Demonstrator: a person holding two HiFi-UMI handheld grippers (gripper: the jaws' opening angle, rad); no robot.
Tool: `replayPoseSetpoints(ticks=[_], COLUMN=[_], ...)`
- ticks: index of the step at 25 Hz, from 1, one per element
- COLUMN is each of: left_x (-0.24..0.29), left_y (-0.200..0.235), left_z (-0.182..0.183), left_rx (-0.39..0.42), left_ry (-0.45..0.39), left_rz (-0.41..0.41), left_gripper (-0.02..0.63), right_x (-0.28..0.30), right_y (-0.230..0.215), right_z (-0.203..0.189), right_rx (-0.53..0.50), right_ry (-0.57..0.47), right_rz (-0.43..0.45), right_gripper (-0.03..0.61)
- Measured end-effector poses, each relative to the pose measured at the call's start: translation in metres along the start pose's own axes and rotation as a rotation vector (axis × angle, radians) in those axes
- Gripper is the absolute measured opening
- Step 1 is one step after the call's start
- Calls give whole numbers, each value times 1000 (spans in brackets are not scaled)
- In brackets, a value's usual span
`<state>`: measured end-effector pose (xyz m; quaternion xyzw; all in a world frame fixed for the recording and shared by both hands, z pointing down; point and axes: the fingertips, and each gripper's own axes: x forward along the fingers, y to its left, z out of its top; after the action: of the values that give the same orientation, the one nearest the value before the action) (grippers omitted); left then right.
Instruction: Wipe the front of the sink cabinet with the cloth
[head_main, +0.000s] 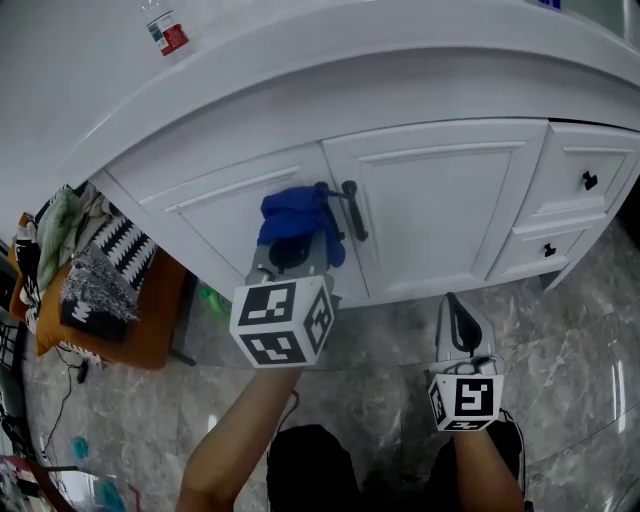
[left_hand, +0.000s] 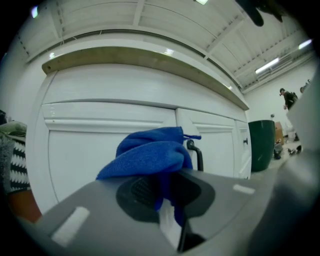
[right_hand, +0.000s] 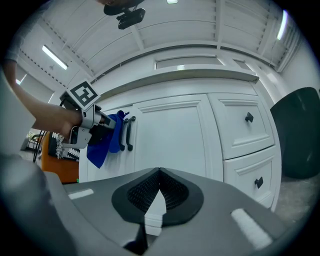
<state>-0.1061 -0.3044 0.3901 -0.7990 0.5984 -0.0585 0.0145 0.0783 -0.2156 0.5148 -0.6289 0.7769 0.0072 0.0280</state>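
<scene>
While the left tongs (head_main: 296, 244) are clenched on a bunched blue cloth (head_main: 296, 214), the person holds them up to the front of a white sink cabinet (head_main: 440, 205). The cloth sits at the right edge of the left-hand door, just beside a pair of upright black handles (head_main: 351, 210) where the two doors meet. Whether the cloth actually presses on the door cannot be told. In the left gripper view, part of the cloth is pinched between the jaws and the rest bulges above them. The right tongs (head_main: 457, 312) are lower and to the right, well apart from the cloth, pointing at the base of the right-hand door. Their jaws are closed together on nothing. Two small drawers (head_main: 588, 180) with black knobs lie to the right of the doors. Grey marbled floor (head_main: 585, 335) spreads below, and a dark green bin (right_hand: 300, 132) stands at the cabinet's right end.
</scene>
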Motion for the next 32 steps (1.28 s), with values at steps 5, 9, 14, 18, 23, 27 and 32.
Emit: replayPoseSetpoints(ticks=[5, 9, 14, 18, 23, 27, 32], left_x=[-9, -13, -23, -3, 23, 35, 45], left_y=[-7, -12, -33, -75, -103, -116, -132], left_z=[6, 13, 18, 23, 21, 20, 16], left_rx=[6, -60, -49, 49, -5, 39, 32], left_ry=[-21, -39, -64, -60, -2, -15, -4], left_rz=[-8, 1, -42, -134, -217, -227, -263], left_gripper=[54, 54, 54, 54, 54, 54, 54], right_x=[-1, -2, -3, -3, -7, -13, -24], right_y=[-6, -11, -17, -21, -21, -28, -47], right_z=[0, 1, 1, 0, 5, 10, 12], right_rx=[12, 21, 28, 41, 39, 33, 17], right_ry=[-3, -4, -1, -5, -10, -10, -16], right_rz=[-7, -12, -19, -33, -36, -50, -78], right_gripper=[0, 0, 0, 0, 0, 0, 0])
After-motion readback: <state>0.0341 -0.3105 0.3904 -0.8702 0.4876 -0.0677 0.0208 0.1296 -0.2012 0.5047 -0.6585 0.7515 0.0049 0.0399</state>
